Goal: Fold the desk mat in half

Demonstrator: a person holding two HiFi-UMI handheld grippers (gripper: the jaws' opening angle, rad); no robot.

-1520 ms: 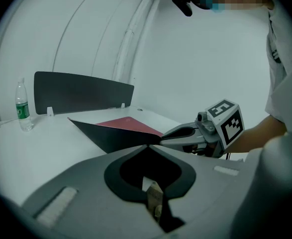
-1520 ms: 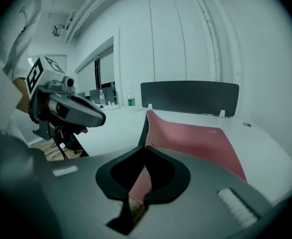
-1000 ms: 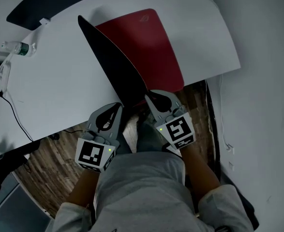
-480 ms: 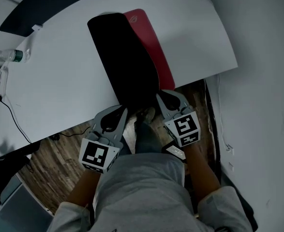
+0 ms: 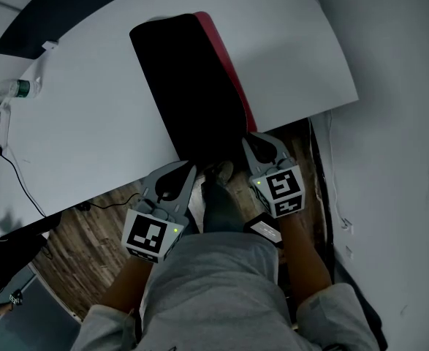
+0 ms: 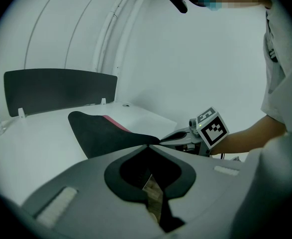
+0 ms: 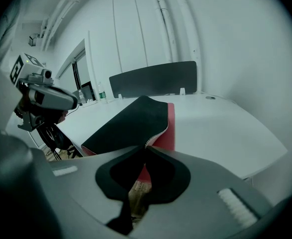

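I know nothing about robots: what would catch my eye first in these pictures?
The desk mat, black underside up with a thin red strip showing along its right edge, is doubled over in the middle of the white desk. At the desk's near edge the left gripper and the right gripper each pinch a near corner of it.

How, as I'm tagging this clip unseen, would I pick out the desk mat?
Start at the white desk that fills the head view's upper half. Near its front edge, right of centre, lies the desk mat, a large folded sheet. It alone is black on top with a red strip along its right edge, unlike the clear bottle at the desk's far left.
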